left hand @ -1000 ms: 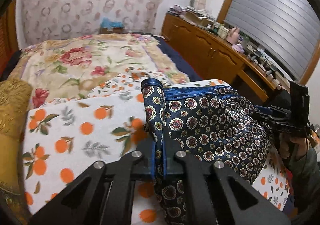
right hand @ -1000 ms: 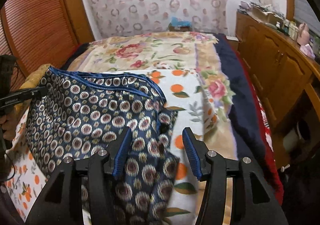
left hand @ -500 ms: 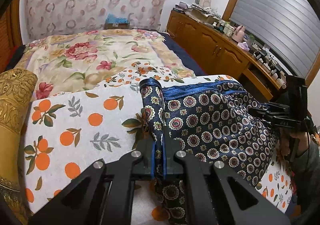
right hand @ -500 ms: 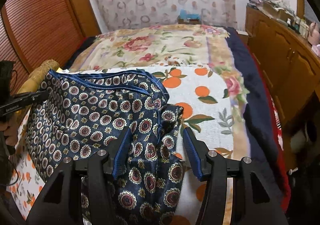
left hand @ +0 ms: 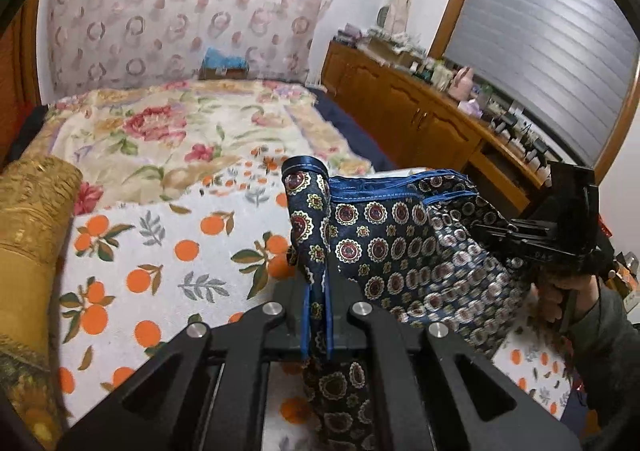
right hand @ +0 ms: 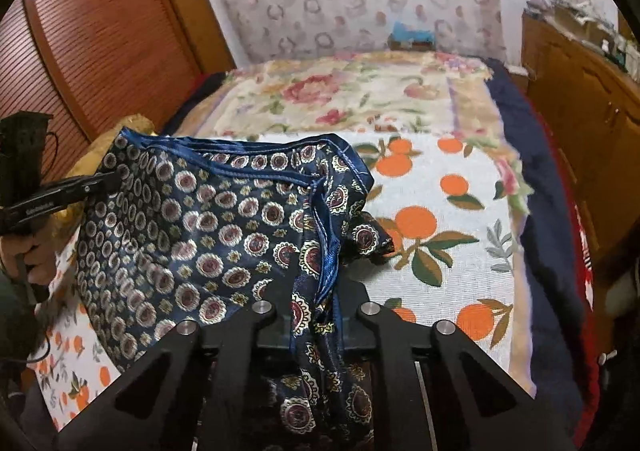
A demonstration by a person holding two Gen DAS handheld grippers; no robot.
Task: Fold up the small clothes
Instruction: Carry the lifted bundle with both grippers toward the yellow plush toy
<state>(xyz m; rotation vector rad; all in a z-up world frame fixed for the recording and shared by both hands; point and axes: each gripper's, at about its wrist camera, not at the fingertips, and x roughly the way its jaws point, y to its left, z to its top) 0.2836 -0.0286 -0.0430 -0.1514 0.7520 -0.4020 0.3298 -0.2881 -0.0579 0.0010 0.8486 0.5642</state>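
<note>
Above orange-print bedsheet [left hand: 168, 263]: navy medallion-print shorts [left hand: 400, 251], waistband up, long axis L–R; left gripper [left hand: 318, 315] & right gripper [right hand: 316, 307] each clamped on one end.

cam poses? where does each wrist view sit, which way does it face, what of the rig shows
Left wrist: sits on the left gripper, faces along its fingers across the bed toward the far wall; its own shut fingers clamp the cloth; the right gripper and hand show at right.
Right wrist: sits on the right gripper, faces the same way over the bed; its fingers clamp the cloth's other end; the left gripper and hand show at left.
Shared: the cloth, the bed, the far wall, and each other's gripper.
</note>
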